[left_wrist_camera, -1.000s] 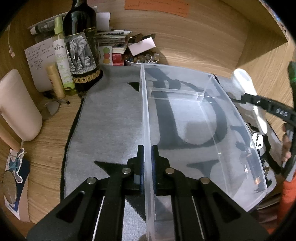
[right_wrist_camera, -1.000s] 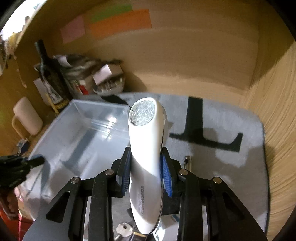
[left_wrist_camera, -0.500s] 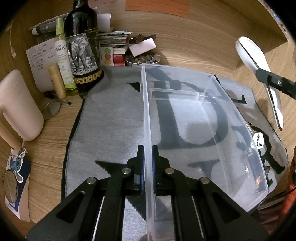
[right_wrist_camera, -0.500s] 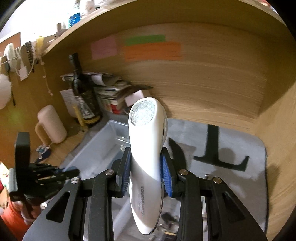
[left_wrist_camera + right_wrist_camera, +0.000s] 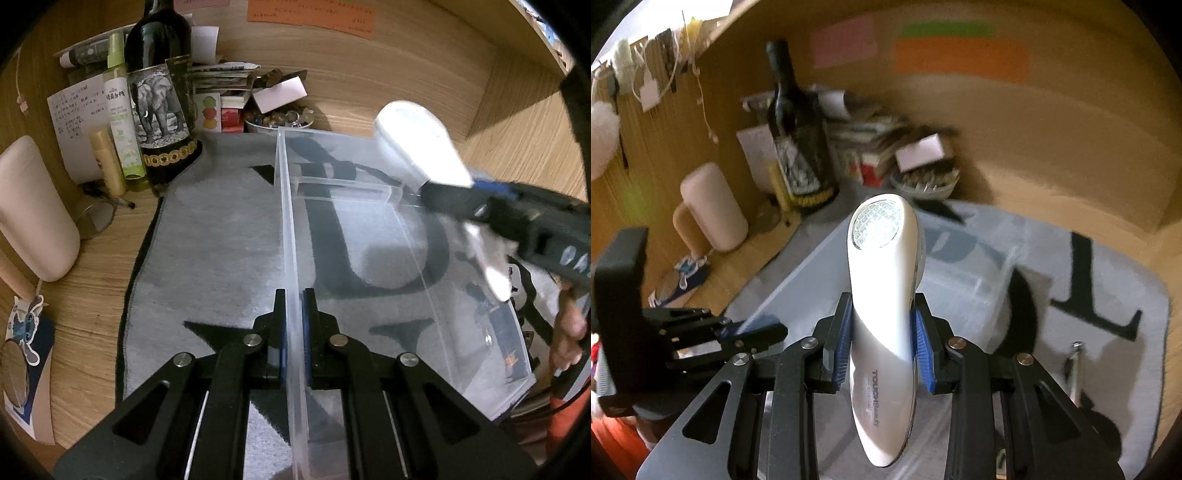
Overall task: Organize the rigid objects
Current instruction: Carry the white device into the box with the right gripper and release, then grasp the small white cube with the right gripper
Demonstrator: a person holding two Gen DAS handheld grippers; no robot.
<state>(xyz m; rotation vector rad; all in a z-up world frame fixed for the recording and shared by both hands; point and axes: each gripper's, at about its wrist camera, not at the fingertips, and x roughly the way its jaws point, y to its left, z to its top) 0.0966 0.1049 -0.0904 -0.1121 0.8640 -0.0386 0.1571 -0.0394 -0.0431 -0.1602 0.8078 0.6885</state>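
My left tongs (image 5: 293,332) are clamped on the near wall of the clear plastic bin (image 5: 406,258), which sits on the grey mat (image 5: 207,258) over the wooden surface (image 5: 92,295). That wall is thin and probably flexes, so I pinch it lightly. To the right, my right tongs (image 5: 882,345) grip the white handheld device (image 5: 882,295) around its waist, holding it in the air above the bin. It looks light, stiff and glossy, so likely slippery; I judge the narrow middle the safest hold, clear of the mesh head.
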